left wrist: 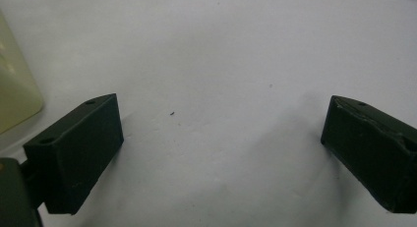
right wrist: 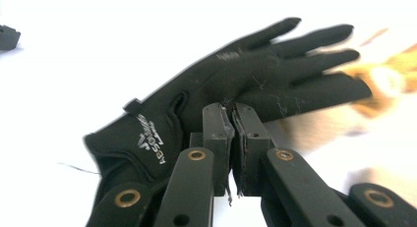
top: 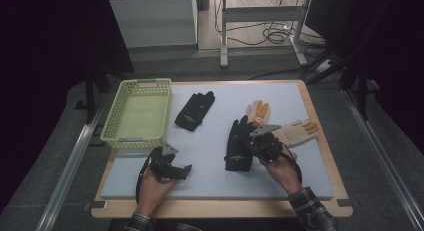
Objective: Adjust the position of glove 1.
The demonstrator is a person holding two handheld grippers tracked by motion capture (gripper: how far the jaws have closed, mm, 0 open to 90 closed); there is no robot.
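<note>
A black glove (top: 239,143) lies palm-down on the white mat, fingers pointing away from me. My right gripper (top: 248,148) is at its right edge. In the right gripper view, its jaws (right wrist: 232,114) are pressed together on the edge of that glove (right wrist: 206,84), near the thumb side. My left gripper (top: 187,169) rests low over bare mat at the front left. Its jaws (left wrist: 221,138) stand wide apart with nothing between them. A second black glove (top: 195,111) lies farther back, near the basket.
A pale green basket (top: 137,141) stands at the mat's left side; its corner (left wrist: 14,99) shows in the left gripper view. Two cream gloves with orange fingertips (top: 258,112) (top: 297,131) lie right of the held glove. The white mat (top: 215,176) covers a wooden board.
</note>
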